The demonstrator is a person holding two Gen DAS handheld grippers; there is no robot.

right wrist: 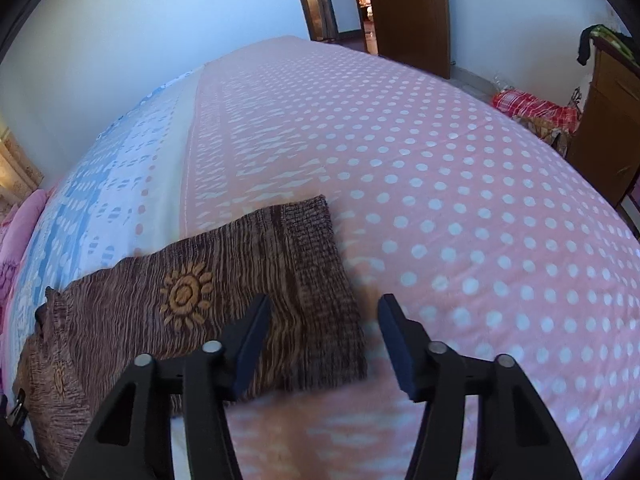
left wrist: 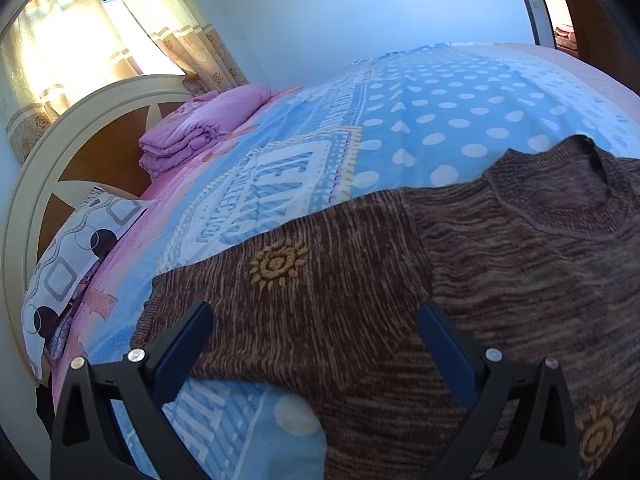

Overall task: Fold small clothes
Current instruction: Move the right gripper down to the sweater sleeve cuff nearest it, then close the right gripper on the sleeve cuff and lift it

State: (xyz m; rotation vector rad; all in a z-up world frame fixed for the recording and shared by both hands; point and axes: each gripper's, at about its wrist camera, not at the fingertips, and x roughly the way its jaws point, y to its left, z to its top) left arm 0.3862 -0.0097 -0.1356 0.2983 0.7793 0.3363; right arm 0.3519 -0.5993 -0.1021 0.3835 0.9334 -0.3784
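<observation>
Brown knit sweater (left wrist: 360, 280) flat on bed (right wrist: 440, 200); left hand-held gripper (left wrist: 316, 328) wide, right hand-held gripper (right wrist: 326, 320) part-open, both empty.

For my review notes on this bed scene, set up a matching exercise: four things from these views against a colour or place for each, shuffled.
Things:
1. sweater
2. folded blanket
3. patterned pillow
4. door

Descriptions:
A. purple, stacked by the headboard
B. brown wood, standing open
C. brown knit with yellow sun motifs
D. white with dark circles and grey squares

Pairs: 1-C, 2-A, 3-D, 4-B
</observation>
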